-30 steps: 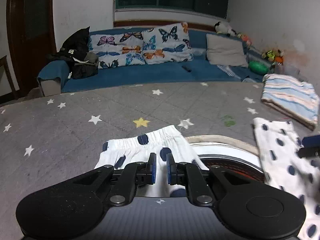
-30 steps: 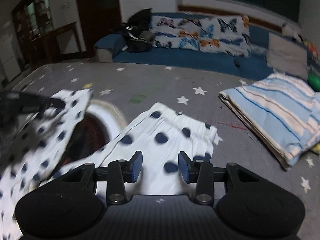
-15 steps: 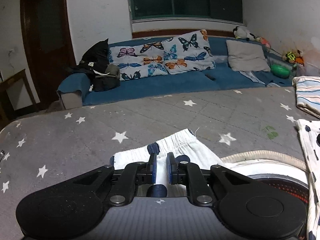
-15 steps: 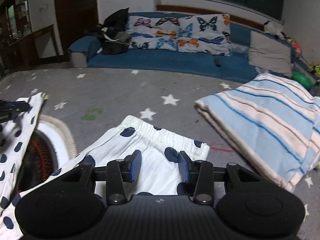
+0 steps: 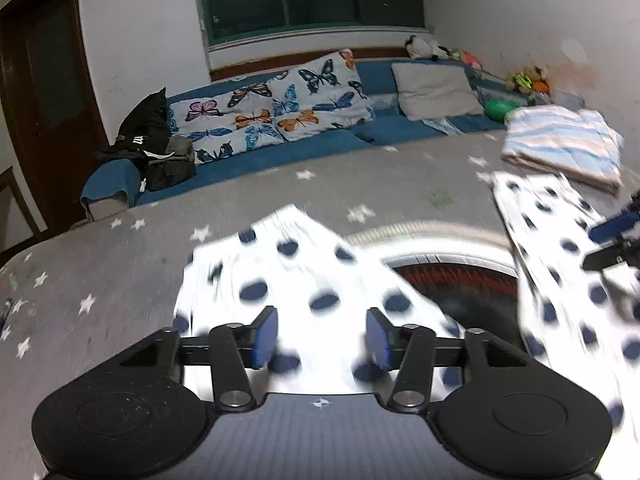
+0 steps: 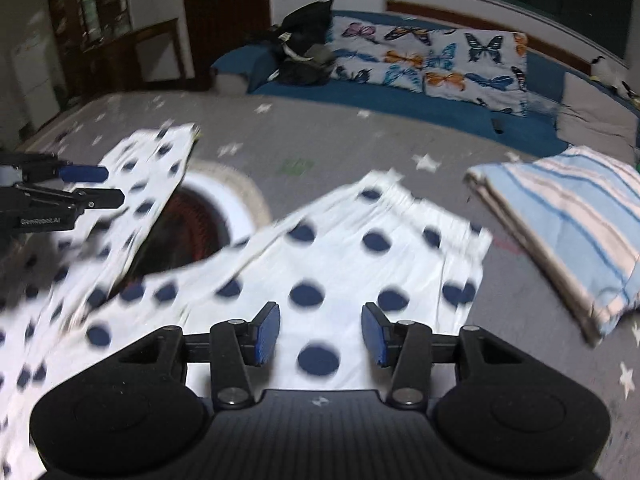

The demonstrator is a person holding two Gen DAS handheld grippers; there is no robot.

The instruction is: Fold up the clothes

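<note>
My left claw [image 5: 320,338] and my right claw [image 6: 320,334] both gape wide, gripping nothing, each hovering over one end of the white polka-dot garment [image 6: 340,256], which lies on the grey star-print surface [image 5: 120,264] with the folded striped blanket [image 6: 568,220] at three o'clock.

left gripper [image 5: 320,340]: jaws spread wide, nothing held | right gripper [image 6: 319,334]: jaws spread wide, nothing held

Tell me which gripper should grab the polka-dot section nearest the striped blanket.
Right. The right gripper is open with that polka-dot section straight ahead of it; the left gripper, also open, faces the other section.
</note>
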